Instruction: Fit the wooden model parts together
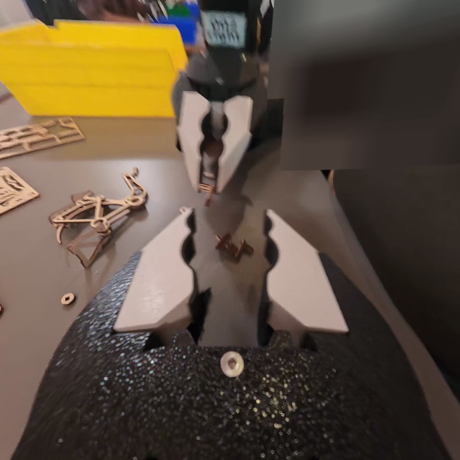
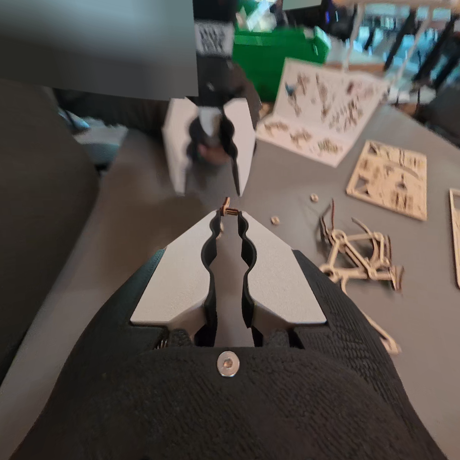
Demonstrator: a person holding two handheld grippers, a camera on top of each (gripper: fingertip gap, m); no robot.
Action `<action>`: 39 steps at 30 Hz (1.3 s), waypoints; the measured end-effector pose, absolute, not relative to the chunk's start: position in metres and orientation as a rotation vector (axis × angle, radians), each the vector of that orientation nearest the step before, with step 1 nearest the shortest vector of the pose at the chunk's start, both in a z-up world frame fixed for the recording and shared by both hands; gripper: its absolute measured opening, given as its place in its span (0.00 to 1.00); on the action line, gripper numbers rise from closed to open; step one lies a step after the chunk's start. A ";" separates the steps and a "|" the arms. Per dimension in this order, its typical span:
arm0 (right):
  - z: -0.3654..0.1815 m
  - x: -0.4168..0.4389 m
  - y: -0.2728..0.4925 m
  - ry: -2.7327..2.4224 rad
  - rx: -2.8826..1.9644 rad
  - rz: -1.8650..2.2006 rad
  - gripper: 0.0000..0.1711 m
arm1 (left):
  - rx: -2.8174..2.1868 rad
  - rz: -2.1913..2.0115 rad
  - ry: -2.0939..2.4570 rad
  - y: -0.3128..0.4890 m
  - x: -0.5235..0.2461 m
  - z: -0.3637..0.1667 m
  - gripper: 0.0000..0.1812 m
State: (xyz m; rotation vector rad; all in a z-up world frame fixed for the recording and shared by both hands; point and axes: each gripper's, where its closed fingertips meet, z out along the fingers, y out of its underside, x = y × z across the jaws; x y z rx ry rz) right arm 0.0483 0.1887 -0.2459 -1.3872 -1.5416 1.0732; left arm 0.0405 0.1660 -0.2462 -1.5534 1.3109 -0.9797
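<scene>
My right gripper has its jaws clamped on a small wooden piece at the very tips, its long axis running crosswise between them, a short tab sticking up at its left end. My left gripper faces it with jaws wide apart, holding nothing. Two dark wooden connectors lie on the grey table between those jaws. The half-built wooden model lies flat towards the table's far side, beside the punched sheets.
</scene>
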 end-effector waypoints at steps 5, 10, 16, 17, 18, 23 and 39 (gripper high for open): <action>-0.275 0.052 0.188 -1.618 -1.577 0.933 0.07 | -1.541 -0.809 1.561 0.156 0.032 -0.276 0.35; -0.281 0.051 0.188 -1.616 -1.640 0.911 0.07 | -1.486 -0.716 1.704 0.155 0.031 -0.289 0.31; -0.283 0.050 0.188 -1.605 -1.664 0.913 0.07 | -1.447 -0.758 1.755 0.156 0.032 -0.290 0.25; -0.283 0.050 0.188 -1.606 -1.667 0.908 0.07 | -1.441 -0.763 1.762 0.156 0.033 -0.290 0.25; -0.284 0.050 0.187 -1.609 -1.669 0.905 0.07 | -1.435 -0.767 1.769 0.156 0.033 -0.290 0.25; -0.286 0.049 0.186 -1.616 -1.678 0.901 0.07 | -1.434 -0.788 1.791 0.156 0.036 -0.291 0.22; -0.284 0.049 0.183 -1.629 -1.666 0.928 0.07 | -1.444 -0.798 1.813 0.156 0.036 -0.293 0.14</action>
